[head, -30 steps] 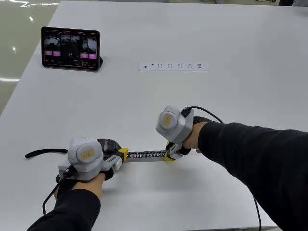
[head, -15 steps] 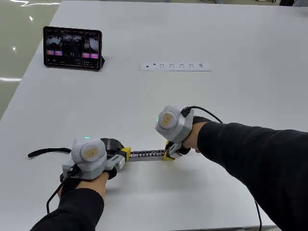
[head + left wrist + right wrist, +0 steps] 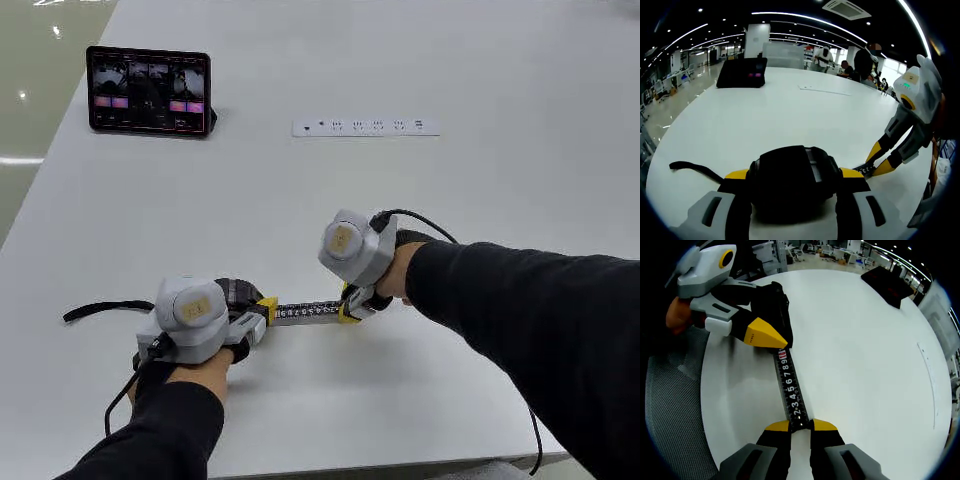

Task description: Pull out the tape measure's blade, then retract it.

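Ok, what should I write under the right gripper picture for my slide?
The right gripper pinches the blade tip; the left gripper clamps the black case.

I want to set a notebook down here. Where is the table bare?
Bare: the table right of the power strip, and between tablet and tape measure. Crowded: the near edge, where left tool and right tool hold it.

The left grey rounded plastic gripper (image 3: pixel 257 314) and the right grey rounded plastic gripper (image 3: pixel 348 312) each carry a pale yellow square sticker (image 3: pixel 194 308) on top, yellow-tipped black jaws and a thin black cable (image 3: pixel 425 219) (trailing from the back). Both arms wear long black sleeves (image 3: pixel 520 300).
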Available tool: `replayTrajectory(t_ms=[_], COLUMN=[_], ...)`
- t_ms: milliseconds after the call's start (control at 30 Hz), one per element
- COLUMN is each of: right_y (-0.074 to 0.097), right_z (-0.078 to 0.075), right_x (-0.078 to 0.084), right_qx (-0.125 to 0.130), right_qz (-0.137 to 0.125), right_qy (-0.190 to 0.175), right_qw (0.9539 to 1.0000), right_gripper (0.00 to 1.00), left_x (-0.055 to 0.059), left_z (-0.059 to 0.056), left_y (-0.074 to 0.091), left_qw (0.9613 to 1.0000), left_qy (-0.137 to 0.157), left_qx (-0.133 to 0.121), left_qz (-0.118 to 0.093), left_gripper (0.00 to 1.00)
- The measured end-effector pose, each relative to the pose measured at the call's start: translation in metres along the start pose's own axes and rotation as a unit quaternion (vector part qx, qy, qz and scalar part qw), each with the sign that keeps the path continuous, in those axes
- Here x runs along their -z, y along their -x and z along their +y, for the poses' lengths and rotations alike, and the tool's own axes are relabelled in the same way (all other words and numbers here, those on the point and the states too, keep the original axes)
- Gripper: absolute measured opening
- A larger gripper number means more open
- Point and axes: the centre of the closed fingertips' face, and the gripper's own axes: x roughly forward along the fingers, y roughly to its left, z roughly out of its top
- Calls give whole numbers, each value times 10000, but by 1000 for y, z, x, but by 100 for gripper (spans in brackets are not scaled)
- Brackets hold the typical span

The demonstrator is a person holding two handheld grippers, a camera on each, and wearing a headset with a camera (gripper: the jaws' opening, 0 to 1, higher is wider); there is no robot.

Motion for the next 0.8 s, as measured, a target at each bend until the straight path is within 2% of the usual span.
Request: replayTrajectory(t_ms=[800], right_y=[-5], right_z=[4], right_x=[-15], right_qx=[-91], right_qz=[-98], right_qy=[-64], right_qw=[9999], right_gripper=[10], left_x=[1], left_z=[1], left_y=[0], left_qw=[10000], left_qy=[61], left_qx=[40], left_qz=[36], left_gripper=[64])
